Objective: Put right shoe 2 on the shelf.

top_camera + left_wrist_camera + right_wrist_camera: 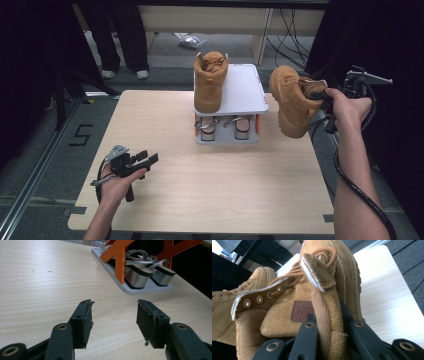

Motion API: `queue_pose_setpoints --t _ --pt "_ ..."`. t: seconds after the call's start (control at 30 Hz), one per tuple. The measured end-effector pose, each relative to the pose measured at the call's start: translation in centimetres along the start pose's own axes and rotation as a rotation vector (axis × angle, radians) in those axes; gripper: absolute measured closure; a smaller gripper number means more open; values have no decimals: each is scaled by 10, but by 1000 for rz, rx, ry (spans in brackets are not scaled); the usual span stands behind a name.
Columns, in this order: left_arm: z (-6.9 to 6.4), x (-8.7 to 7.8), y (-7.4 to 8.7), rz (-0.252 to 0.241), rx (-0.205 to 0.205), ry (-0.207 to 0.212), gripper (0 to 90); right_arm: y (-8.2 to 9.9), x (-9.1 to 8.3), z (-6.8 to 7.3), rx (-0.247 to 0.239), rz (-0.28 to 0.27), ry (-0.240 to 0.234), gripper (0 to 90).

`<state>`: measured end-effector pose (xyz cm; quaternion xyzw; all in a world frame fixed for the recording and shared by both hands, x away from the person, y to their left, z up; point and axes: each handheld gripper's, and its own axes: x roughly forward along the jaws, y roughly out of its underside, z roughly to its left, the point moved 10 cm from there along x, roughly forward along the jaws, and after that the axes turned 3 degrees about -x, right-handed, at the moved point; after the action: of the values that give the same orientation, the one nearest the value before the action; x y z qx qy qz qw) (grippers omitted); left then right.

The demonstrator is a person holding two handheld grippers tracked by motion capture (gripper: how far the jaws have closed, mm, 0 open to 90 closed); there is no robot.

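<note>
One tan suede boot [210, 82] stands upright on the left half of the white top shelf [245, 92] of a small shoe rack. My right gripper [322, 102] holds a second tan boot [292, 102] in the air right of the rack, tilted, its sole toward the table. In the right gripper view the jaws pinch the boot's collar [329, 322], with the first boot [227, 307] at the left. My left gripper [147, 159] rests low at the table's front left, open and holding nothing [113, 322].
The rack's lower tray [227, 139] holds a pair of silver sandals [140, 275] between orange supports [118, 257]. The wooden table [200, 180] spreads wide in front of the rack. A person's legs [122, 40] stand beyond the far left edge; cables trail on the floor behind.
</note>
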<state>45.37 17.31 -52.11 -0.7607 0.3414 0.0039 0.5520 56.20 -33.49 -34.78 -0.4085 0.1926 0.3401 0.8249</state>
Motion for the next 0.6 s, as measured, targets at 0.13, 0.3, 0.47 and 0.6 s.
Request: queue_pose_setpoints --t 0.13,0.3,0.47,0.6 --pt "0 0 -1 -5 -1 11 452 -1 0 7 25 6 -15 827" --pt "0 0 0 -5 -4 4 453 -4 1 13 25 -2 -17 827" --pt "1 -1 -2 -8 0 2 453 -8 2 21 15 -12 -19 827" --pt "1 -1 -2 -7 -1 4 453 -10 3 26 19 -14 -30 827"
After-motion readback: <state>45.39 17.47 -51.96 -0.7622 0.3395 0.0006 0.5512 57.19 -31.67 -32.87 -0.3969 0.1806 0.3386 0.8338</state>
